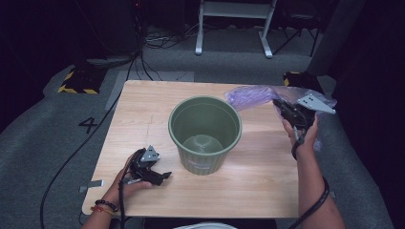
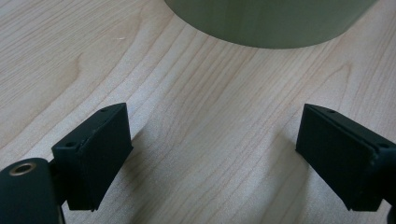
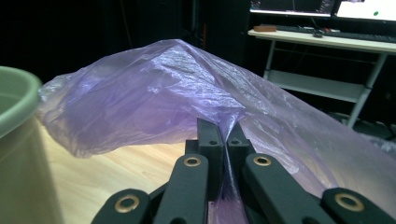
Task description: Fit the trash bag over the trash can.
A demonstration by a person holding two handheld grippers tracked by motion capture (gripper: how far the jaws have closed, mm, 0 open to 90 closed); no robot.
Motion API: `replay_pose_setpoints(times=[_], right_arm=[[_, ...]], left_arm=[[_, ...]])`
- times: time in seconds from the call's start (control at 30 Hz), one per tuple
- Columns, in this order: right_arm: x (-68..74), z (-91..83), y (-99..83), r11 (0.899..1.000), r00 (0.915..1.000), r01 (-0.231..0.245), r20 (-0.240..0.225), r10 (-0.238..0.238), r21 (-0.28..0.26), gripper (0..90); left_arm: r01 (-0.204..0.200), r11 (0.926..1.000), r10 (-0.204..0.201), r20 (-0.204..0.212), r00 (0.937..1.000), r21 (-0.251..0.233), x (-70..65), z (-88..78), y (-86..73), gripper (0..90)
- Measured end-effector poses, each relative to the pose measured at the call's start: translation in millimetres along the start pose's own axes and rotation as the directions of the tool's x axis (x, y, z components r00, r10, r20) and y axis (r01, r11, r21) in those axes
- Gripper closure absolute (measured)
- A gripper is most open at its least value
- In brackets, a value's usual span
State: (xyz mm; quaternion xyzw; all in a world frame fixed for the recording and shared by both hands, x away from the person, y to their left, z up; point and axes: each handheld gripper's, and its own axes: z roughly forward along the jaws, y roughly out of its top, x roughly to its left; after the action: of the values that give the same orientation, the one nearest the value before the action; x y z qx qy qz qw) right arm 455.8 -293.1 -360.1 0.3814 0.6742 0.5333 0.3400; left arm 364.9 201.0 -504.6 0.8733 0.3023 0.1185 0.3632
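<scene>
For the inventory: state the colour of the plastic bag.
Translucent purple bag, clearest in the right gripper view.

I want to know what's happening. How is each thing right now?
Bin: upright on the table, nothing in it.
Bag: purple, crumpled, pinched and lifted off the table.
Right gripper: shut on the bag.
Left gripper: fingers wide open, holding nothing, beside the bin.
</scene>
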Motion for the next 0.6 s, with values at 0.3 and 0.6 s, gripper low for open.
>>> replay_pose_setpoints(times=[0.3, 0.6], right_arm=[[8.7, 40.1, -7.6, 0.998, 0.9989, -0.022, 0.041, 0.02, 0.05, 90.0], [11.4, 51.8, -1.9, 0.998, 0.9975, -0.064, 0.029, 0.064, 0.02, 90.0]], left_arm=[[0.0, 1.0, 0.0, 0.001, 1.0, 0.0, 0.1, 0.0, 0.0, 10.0], [0.0, 1.0, 0.0, 0.001, 1.0, 0.0, 0.0, 0.0, 0.0, 10.1]])
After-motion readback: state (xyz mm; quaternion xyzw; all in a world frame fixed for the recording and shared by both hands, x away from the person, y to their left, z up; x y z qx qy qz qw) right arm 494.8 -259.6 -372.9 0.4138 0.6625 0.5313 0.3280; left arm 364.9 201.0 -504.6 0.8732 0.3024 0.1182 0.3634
